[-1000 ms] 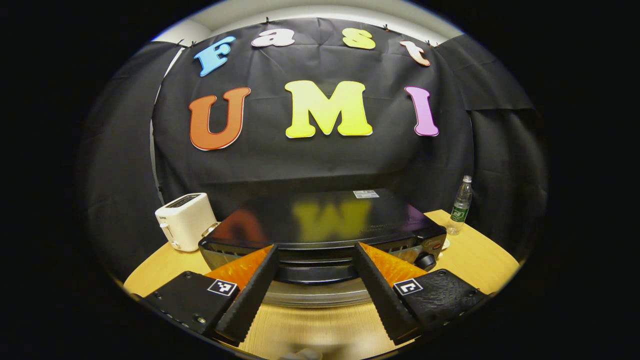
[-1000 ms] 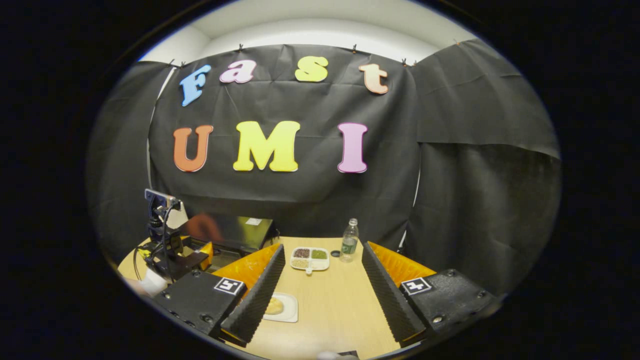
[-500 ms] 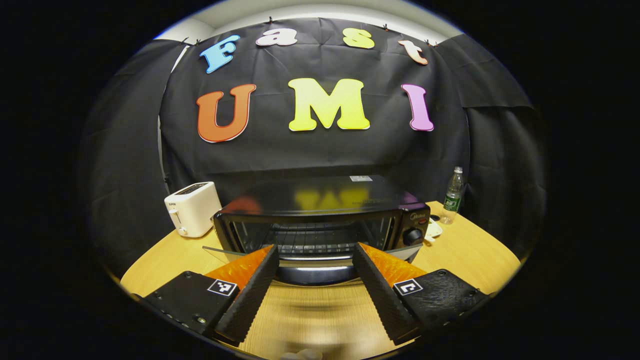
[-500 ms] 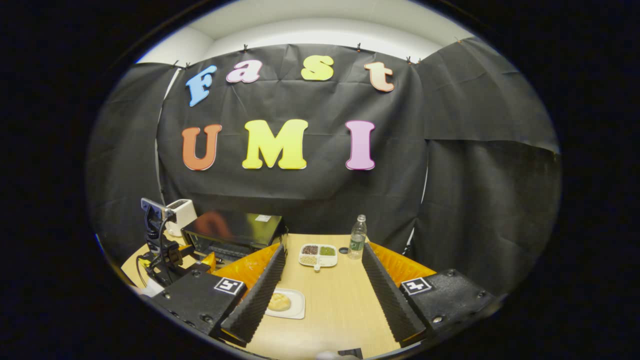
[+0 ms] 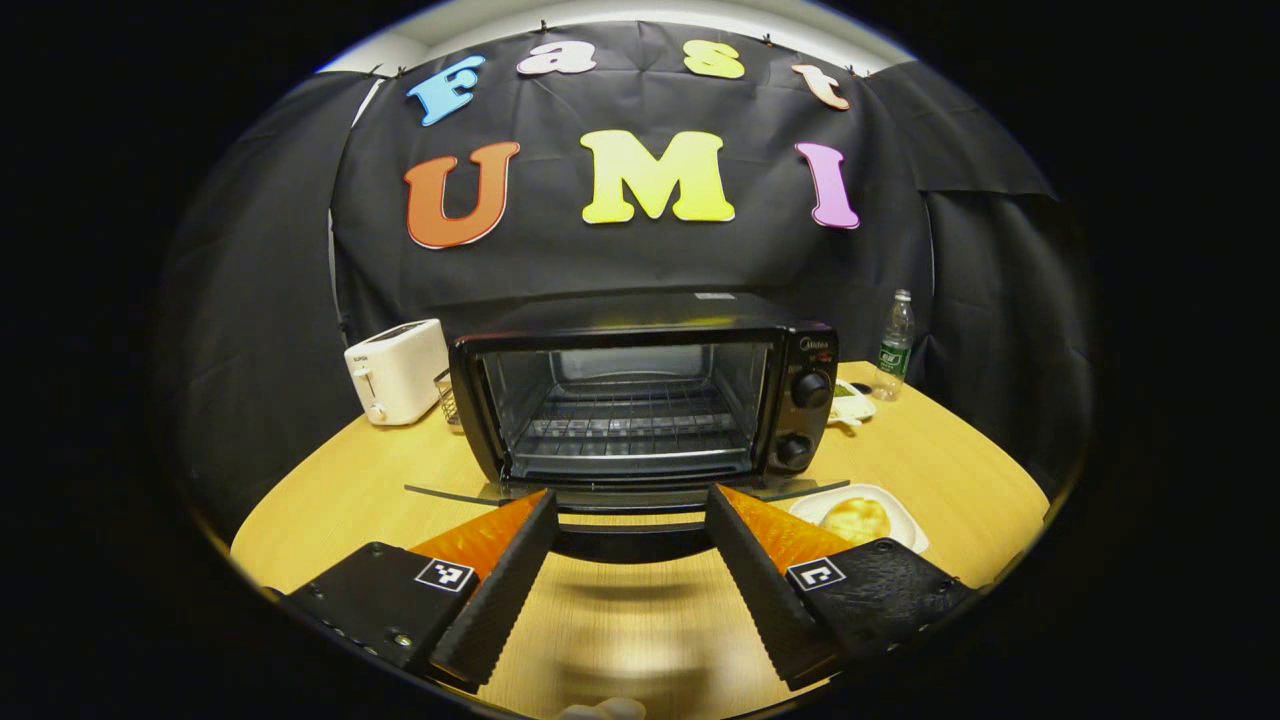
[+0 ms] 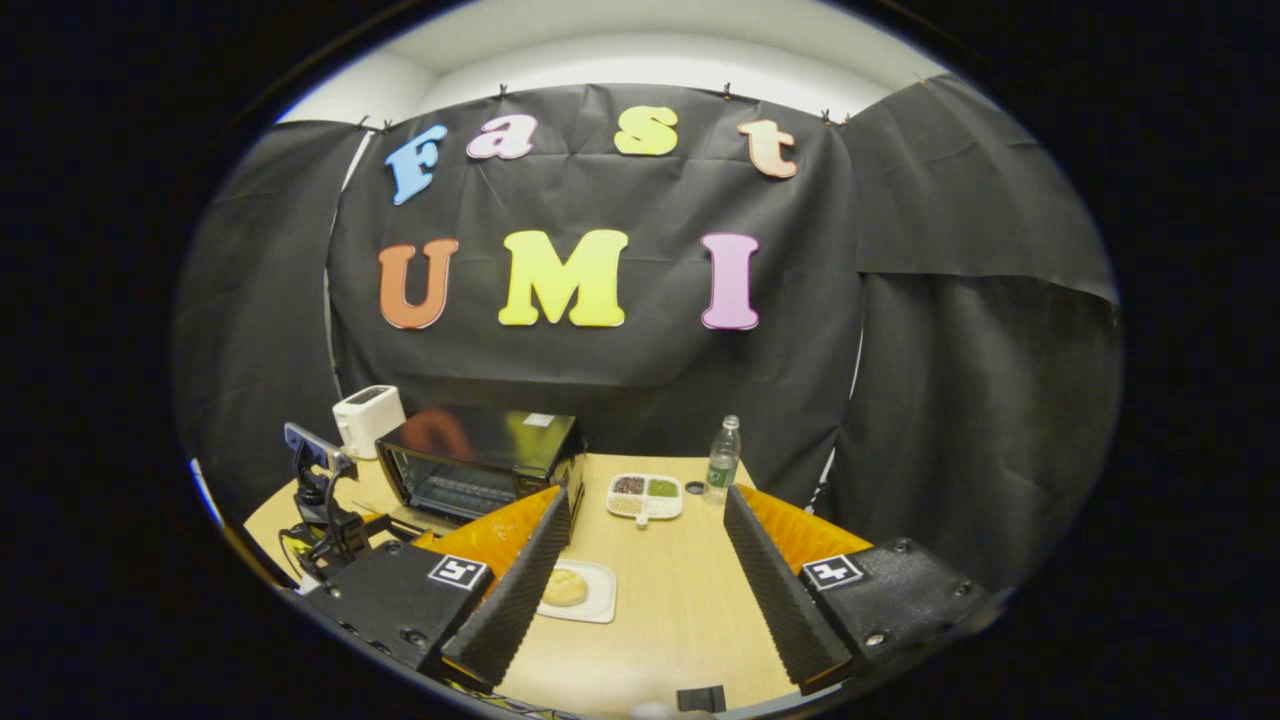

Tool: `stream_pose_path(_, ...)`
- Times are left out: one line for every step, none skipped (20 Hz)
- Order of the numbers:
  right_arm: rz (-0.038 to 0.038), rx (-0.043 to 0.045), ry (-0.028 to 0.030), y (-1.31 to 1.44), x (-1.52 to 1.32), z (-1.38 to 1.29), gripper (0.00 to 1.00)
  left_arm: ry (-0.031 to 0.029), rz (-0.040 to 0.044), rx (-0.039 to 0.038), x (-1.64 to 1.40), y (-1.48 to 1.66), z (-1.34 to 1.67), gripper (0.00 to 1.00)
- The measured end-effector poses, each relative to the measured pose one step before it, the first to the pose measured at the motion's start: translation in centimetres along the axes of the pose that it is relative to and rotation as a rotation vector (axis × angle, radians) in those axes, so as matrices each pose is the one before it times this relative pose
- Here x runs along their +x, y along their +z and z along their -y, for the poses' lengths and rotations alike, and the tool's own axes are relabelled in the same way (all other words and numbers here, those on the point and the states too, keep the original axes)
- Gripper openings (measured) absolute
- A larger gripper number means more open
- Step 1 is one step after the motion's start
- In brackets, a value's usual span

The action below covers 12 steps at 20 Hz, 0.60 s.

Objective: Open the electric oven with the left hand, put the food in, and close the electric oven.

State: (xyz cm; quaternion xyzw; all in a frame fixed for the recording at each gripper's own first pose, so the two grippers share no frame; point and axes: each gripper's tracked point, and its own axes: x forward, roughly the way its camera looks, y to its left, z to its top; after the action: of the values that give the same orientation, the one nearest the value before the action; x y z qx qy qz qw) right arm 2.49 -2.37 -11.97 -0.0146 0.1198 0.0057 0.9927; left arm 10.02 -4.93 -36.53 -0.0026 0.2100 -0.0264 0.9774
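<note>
The black electric oven (image 5: 640,330) stands at the middle of the round wooden table (image 5: 340,500) with its glass door (image 5: 450,494) folded down flat, and the wire rack (image 5: 625,425) inside is bare. My left gripper (image 5: 631,497) is open, its fingers on either side of the door's dark handle (image 5: 630,540) and apart from it. The food, a bun (image 5: 855,518) on a white plate (image 5: 905,512), lies right of the door. In the right gripper view the bun (image 6: 565,587) sits just ahead of my open right gripper (image 6: 646,492), by its left finger.
A white toaster (image 5: 397,370) stands left of the oven and a water bottle (image 5: 893,345) at the table's far right. A divided dish of grains (image 6: 645,495) lies near the bottle (image 6: 722,460). The other gripper's rig (image 6: 325,510) is in front of the oven (image 6: 480,460).
The oven door has swung down from barely ajar to flat open as my left gripper drew back and lowered. The bun's plate came into the left gripper view. My right gripper shifted slightly.
</note>
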Motion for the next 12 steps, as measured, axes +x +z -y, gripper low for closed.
stream_pose_path(-0.00442, -0.00247, 0.00382, -0.188, -0.023, -0.144, 0.96, -0.00177, -0.00043, -0.00162, -0.140, -0.343, 0.032, 0.98)
stream_pose_path(-0.00489, -0.00150, 0.00097, -0.390, 0.098, -0.072, 0.96, -0.00126, -0.00152, 0.00297, -0.074, -0.250, 0.052, 0.98)
stream_pose_path(-0.00469, 0.00066, 0.00348, -0.217, 0.057, -0.067, 0.96, -0.00088, -0.00394, 0.00152, -0.068, -0.325, 0.017, 0.98)
stream_pose_path(-0.00495, 0.00114, 0.00224, -0.294, 0.124, -0.133, 0.96, -0.00047, -0.00495, -0.00367, 0.005, -0.353, -0.045, 0.98)
stream_pose_path(-0.00594, -0.00010, 0.00297, -0.223, 0.056, -0.149, 0.96, -0.00036, -0.00797, -0.00170, -0.126, -0.484, -0.087, 0.98)
stream_pose_path(-0.00564, -0.00036, 0.00226, -0.395, 0.103, -0.098, 0.96, 0.00027, -0.00566, 0.00212, -0.009, -0.463, 0.143, 0.98)
stream_pose_path(-0.00380, 0.00113, 0.00379, -0.156, 0.063, -0.133, 0.96, -0.00089, -0.01152, 0.00097, -0.030, -0.610, 0.015, 0.98)
stream_pose_path(-0.00394, 0.00032, 0.00378, -0.153, 0.065, -0.112, 0.96, -0.00168, -0.01143, -0.00254, -0.036, -0.706, 0.008, 0.98)
stream_pose_path(-0.00078, -0.00107, -0.00111, 0.008, 0.059, 0.047, 0.96, -0.00203, -0.01832, -0.00078, 0.042, -0.812, 0.064, 0.98)
stream_pose_path(-0.00110, -0.00175, -0.00020, -0.037, 0.014, 0.039, 0.96, -0.00241, -0.01976, -0.00835, 0.087, -0.924, -0.083, 0.98)
stream_pose_path(-0.00106, -0.00029, -0.00198, -0.043, 0.029, 0.047, 0.96, -0.00300, -0.02006, -0.01571, 0.108, -0.839, -0.014, 0.98)
stream_pose_path(-0.00261, -0.00034, -0.00176, -0.191, -0.026, 0.096, 0.96, -0.00324, -0.02173, -0.01248, 0.139, -0.978, -0.044, 0.98)
